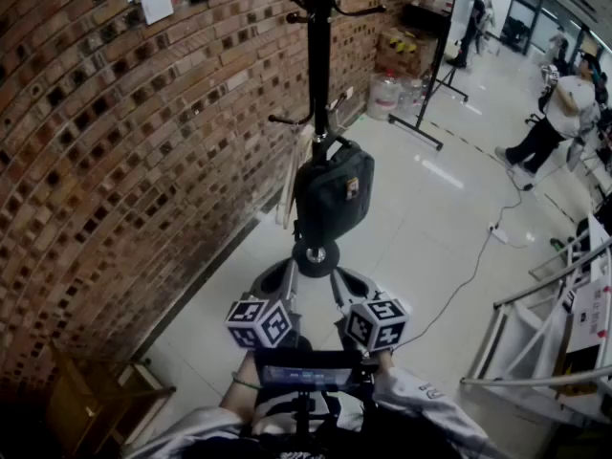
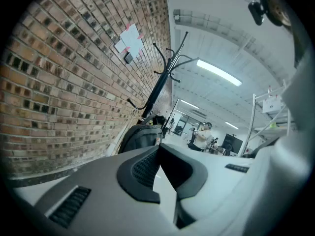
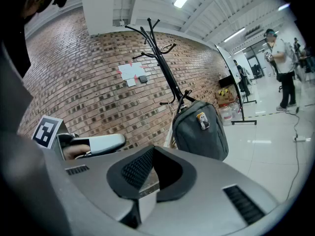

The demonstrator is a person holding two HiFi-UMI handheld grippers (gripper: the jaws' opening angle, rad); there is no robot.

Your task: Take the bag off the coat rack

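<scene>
A dark grey bag point(image 1: 333, 194) hangs by its top handle from a lower hook of the black coat rack point(image 1: 320, 65), just above the rack's round base point(image 1: 316, 256). Both grippers are held low in front of the rack, short of the bag and not touching it. My left gripper point(image 1: 277, 277) is shut and empty, and so is my right gripper point(image 1: 346, 283). The left gripper view has the shut gripper point(image 2: 158, 149) pointing at the bag point(image 2: 140, 136). In the right gripper view the shut gripper point(image 3: 153, 149) faces the bag point(image 3: 199, 129), which carries a small tag, and the rack point(image 3: 160, 58).
A brick wall point(image 1: 115, 161) runs along the left, close behind the rack. Water bottles point(image 1: 387, 94) and boxes point(image 1: 402, 51) sit farther back. A person point(image 1: 564, 113) stands at the far right. A cable point(image 1: 478, 266) lies on the floor, and metal rails point(image 1: 545, 333) stand at right.
</scene>
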